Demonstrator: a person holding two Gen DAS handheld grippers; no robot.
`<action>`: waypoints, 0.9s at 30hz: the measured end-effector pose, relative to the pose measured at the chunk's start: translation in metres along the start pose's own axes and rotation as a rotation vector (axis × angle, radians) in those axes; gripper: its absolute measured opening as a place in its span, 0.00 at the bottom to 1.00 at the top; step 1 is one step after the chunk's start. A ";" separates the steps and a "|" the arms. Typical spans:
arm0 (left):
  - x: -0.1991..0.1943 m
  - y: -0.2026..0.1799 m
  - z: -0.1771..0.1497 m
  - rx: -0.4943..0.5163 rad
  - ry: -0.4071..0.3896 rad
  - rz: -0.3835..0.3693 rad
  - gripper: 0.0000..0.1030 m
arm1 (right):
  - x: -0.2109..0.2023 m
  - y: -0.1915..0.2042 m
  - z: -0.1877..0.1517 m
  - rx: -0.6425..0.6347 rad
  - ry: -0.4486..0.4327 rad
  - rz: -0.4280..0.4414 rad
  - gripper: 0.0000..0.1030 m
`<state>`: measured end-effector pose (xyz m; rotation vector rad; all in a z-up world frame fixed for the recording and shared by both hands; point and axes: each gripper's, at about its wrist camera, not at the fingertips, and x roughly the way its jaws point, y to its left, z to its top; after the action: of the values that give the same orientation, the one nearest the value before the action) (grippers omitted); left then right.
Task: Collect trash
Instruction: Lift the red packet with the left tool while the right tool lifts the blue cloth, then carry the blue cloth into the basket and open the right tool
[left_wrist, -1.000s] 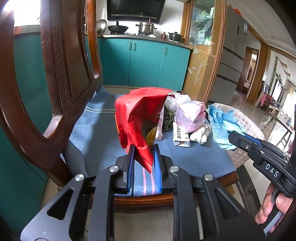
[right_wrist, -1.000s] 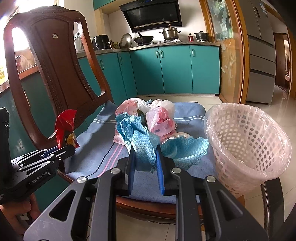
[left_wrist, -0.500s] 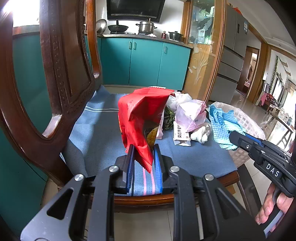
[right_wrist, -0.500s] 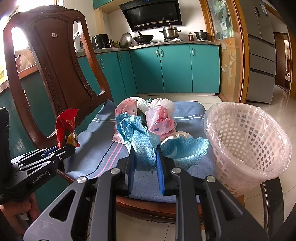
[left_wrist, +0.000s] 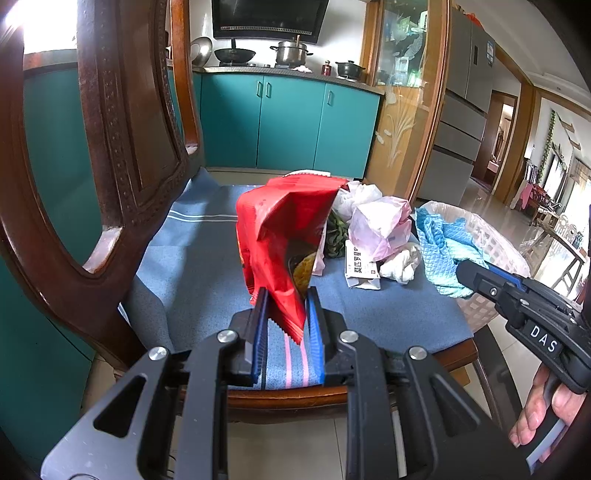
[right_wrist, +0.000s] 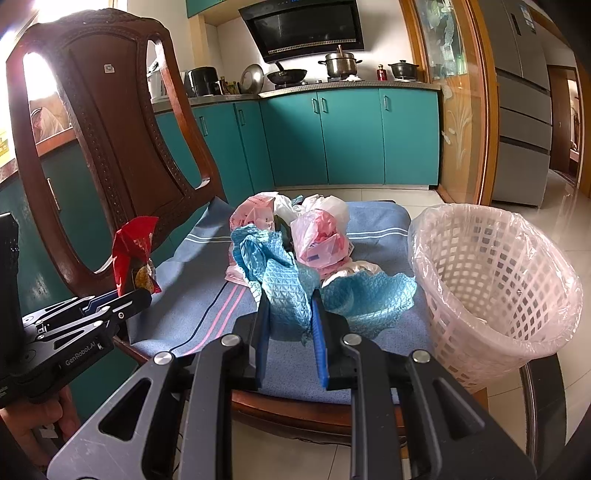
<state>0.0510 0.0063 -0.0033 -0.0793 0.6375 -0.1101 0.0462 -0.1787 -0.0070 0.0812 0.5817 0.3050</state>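
Left claw pinches red wrapper — right claw grips blue cloth.

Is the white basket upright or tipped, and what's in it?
Upright, beside the chair seat. The white basket has a clear liner and looks nearly empty; its bottom is hard to see.
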 end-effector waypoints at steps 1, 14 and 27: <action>0.000 0.000 0.000 0.000 0.001 0.000 0.21 | 0.000 0.000 0.000 0.000 0.000 0.000 0.21; 0.000 -0.001 0.000 0.003 0.003 0.001 0.21 | -0.001 -0.003 0.001 0.004 -0.004 -0.004 0.21; 0.003 -0.002 0.002 0.006 0.008 0.001 0.21 | 0.000 -0.131 0.027 0.245 -0.087 -0.256 0.21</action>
<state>0.0547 0.0039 -0.0032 -0.0729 0.6454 -0.1118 0.0951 -0.3030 -0.0054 0.2528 0.5344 -0.0195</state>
